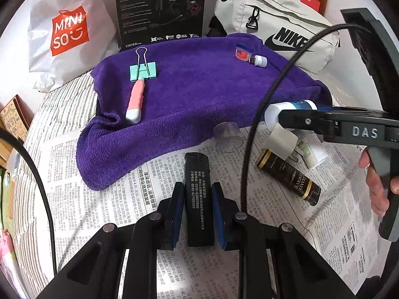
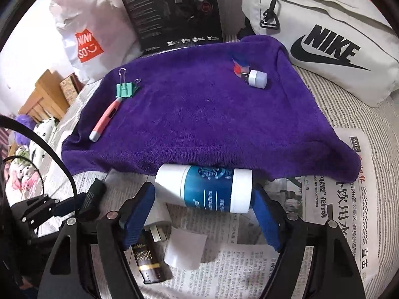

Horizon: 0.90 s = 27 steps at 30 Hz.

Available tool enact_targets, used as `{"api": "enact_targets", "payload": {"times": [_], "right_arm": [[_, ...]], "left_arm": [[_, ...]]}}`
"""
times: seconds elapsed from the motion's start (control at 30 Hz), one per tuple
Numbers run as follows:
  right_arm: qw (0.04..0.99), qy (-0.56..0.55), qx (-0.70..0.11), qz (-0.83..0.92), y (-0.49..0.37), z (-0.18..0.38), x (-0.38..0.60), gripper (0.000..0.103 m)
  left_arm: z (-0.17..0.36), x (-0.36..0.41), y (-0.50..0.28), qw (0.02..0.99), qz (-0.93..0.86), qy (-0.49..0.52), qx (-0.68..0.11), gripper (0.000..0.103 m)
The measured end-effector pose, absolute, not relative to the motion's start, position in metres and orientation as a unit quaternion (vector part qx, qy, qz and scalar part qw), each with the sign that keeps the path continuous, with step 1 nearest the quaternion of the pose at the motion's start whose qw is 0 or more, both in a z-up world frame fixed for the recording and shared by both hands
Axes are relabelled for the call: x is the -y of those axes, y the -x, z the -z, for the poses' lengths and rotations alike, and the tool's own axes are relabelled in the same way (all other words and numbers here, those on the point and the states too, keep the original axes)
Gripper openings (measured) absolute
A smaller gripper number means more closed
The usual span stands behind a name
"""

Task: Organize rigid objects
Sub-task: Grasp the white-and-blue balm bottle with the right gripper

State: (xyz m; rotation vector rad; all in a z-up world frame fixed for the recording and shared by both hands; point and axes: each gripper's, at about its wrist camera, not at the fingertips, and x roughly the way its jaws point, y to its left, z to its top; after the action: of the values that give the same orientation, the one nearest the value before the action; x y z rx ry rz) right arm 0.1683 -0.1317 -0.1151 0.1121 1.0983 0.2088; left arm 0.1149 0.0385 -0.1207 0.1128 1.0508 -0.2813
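My left gripper is shut on a black lighter over the newspaper, just below the purple towel. My right gripper is shut on a white and blue bottle, held crosswise at the towel's near edge. On the towel lie a green binder clip, a pink and white pen-like tool, a small Vaseline jar and a white USB plug.
On the newspaper lie a dark Grand Reserve tube, a white plug adapter, a small white tube and a clear cup. A Miniso bag, black box and Nike bag stand behind the towel.
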Motion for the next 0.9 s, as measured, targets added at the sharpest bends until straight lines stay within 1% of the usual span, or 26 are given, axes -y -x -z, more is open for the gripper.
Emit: {"api": "enact_targets", "payload": {"times": [0.23,0.3,0.57,0.9], "right_arm": [[0.85,-0.036,-0.52,-0.072,-0.175,0.123,0.126,0.081],[0.854,-0.029,-0.514,-0.081,-0.174,0.126,0.125,0.078],[0.855,-0.019,-0.51,-0.09,-0.154,0.115,0.154,0.078],[0.851,-0.022,-0.514,-0.104,-0.154,0.124,0.156,0.078]], "left_arm": [[0.121,-0.043,-0.112,0.857,0.138,-0.043,-0.496,0.021],[0.121,-0.043,-0.112,0.857,0.139,-0.042,-0.495,0.021],[0.12,-0.048,-0.114,0.857,0.134,-0.036,-0.497,0.022],[0.12,-0.044,-0.12,0.855,0.124,-0.048,-0.501,0.021]]}}
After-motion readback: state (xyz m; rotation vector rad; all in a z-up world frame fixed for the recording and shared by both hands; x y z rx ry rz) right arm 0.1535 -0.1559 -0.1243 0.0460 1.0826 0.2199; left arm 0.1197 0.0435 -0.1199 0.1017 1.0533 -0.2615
